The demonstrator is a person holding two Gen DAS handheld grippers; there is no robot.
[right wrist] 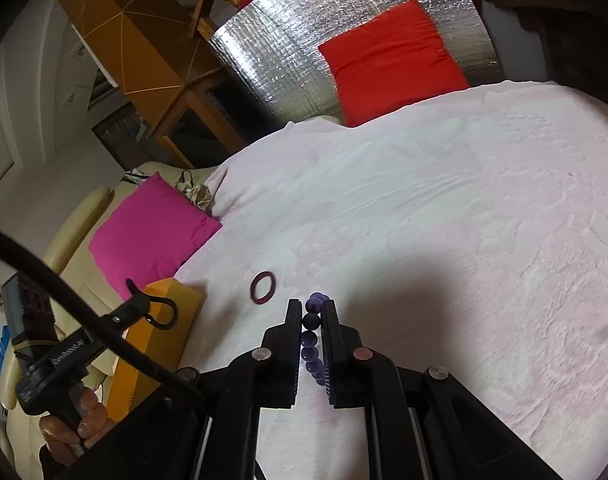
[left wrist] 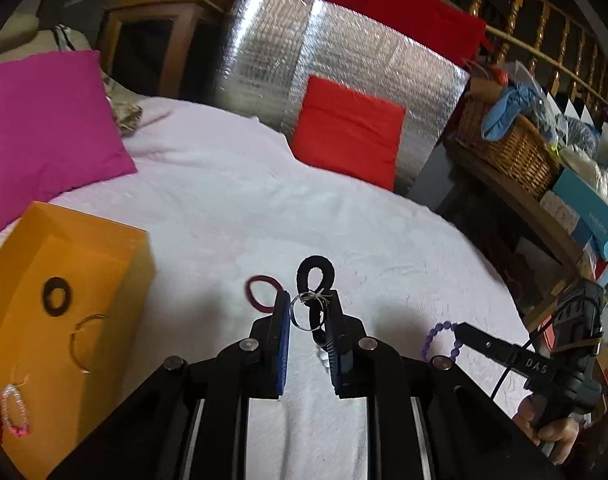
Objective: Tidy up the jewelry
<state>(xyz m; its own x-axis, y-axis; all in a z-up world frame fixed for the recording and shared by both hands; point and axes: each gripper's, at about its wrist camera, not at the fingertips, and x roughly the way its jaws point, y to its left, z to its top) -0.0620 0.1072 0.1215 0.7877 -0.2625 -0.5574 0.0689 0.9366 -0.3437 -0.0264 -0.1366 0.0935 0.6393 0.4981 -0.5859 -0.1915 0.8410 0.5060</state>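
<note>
In the left wrist view my left gripper (left wrist: 307,300) is shut on a black fabric band (left wrist: 315,270) whose loop sticks up past the fingertips. A thin silver wire ring (left wrist: 302,314) hangs with it between the pads. To the right, my right gripper (left wrist: 461,329) holds a purple bead bracelet (left wrist: 439,334). In the right wrist view that gripper (right wrist: 311,308) is shut on the purple beads (right wrist: 308,340). A dark red ring-shaped band (right wrist: 262,287) lies loose on the white bedspread (right wrist: 423,220). The orange box (left wrist: 76,264) holds a black ring (left wrist: 56,296), a thin gold bangle (left wrist: 84,340) and bead bracelets (left wrist: 14,408).
A magenta cushion (left wrist: 44,128) lies at the back left, and a red cushion (left wrist: 347,128) leans on a silver foil panel (left wrist: 264,52). To the right of the bed, a shelf carries a wicker basket (left wrist: 511,152) and boxes. A person's hand (right wrist: 76,420) grips the left tool.
</note>
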